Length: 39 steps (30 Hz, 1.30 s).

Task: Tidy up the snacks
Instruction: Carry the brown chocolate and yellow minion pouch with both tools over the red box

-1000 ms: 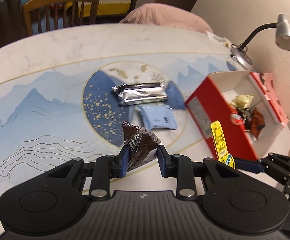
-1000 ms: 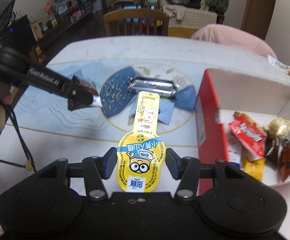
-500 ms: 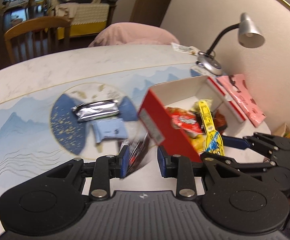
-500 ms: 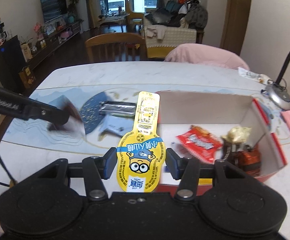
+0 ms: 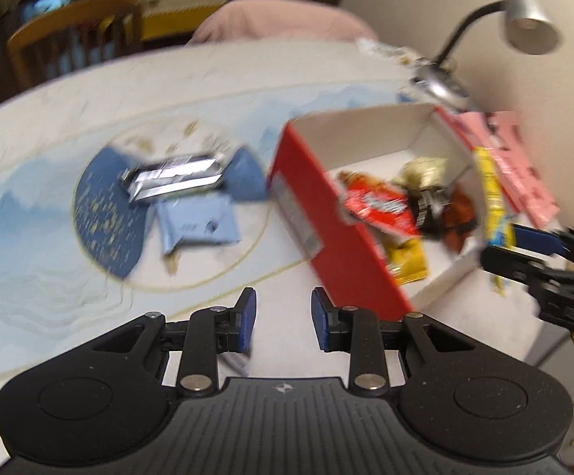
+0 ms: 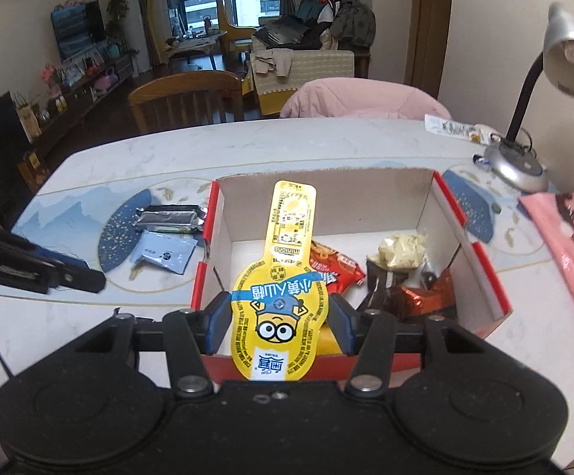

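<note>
My right gripper (image 6: 279, 323) is shut on a yellow Minions snack packet (image 6: 283, 285) and holds it over the near side of the open red box (image 6: 467, 233). The box holds a red packet (image 6: 336, 267), a pale wrapped sweet (image 6: 401, 251) and dark wrappers (image 6: 425, 297). My left gripper (image 5: 281, 318) is open and empty above the table, left of the box (image 5: 318, 221). The right gripper with the yellow packet (image 5: 494, 202) shows at the right of the left wrist view. A silver packet (image 5: 176, 176) and a light blue packet (image 5: 197, 223) lie on the mat.
A desk lamp (image 6: 524, 79) stands at the table's back right. A pink sheet (image 6: 568, 249) lies right of the box. A wooden chair (image 6: 185, 99) and a pink-covered chair (image 6: 362, 97) stand behind the table.
My left gripper has let go of the dark chocolate wrapper and now stands empty. My right gripper has carried the yellow packet over the box.
</note>
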Each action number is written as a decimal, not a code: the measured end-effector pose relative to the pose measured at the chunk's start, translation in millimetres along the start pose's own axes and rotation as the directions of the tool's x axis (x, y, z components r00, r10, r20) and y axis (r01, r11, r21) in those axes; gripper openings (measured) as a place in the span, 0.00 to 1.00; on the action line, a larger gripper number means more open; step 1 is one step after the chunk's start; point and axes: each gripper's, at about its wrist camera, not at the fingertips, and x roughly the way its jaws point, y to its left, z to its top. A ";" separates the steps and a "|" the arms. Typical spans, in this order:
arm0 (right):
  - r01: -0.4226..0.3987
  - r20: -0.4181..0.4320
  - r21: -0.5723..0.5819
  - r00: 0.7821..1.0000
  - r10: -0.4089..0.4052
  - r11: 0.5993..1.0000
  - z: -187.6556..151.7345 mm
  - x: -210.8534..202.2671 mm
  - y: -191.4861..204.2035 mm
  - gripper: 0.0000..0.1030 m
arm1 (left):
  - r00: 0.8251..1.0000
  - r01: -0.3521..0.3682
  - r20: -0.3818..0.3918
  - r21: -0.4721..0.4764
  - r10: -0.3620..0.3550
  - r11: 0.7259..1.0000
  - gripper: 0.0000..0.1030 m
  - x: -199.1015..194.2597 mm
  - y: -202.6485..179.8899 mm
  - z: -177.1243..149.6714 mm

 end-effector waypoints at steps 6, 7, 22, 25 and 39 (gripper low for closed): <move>-0.057 -0.014 0.007 0.998 0.057 0.998 -8.5 3.1 3.1 0.51 | 0.995 -0.053 -0.097 -0.188 0.035 0.981 0.63 34.6 23.9 -9.0; -0.060 -0.015 0.006 0.998 0.060 0.998 -8.1 3.4 2.1 0.51 | 0.994 -0.053 -0.101 -0.225 0.031 0.973 0.63 39.3 28.1 -10.8; -0.049 -0.025 0.011 0.998 0.049 0.999 -11.8 5.9 -16.7 0.51 | 0.973 -0.209 -0.147 -0.234 0.178 0.950 0.54 94.2 23.7 -22.0; -0.048 -0.025 0.011 0.999 0.048 0.999 -12.1 5.9 -17.0 0.51 | 0.971 -0.216 -0.153 -0.244 0.182 0.945 0.46 97.1 26.8 -23.1; -0.056 -0.030 0.008 0.998 0.056 0.998 -10.9 7.9 -22.5 0.51 | 0.985 -0.165 -0.098 -0.292 0.142 0.942 0.27 83.5 35.0 -27.0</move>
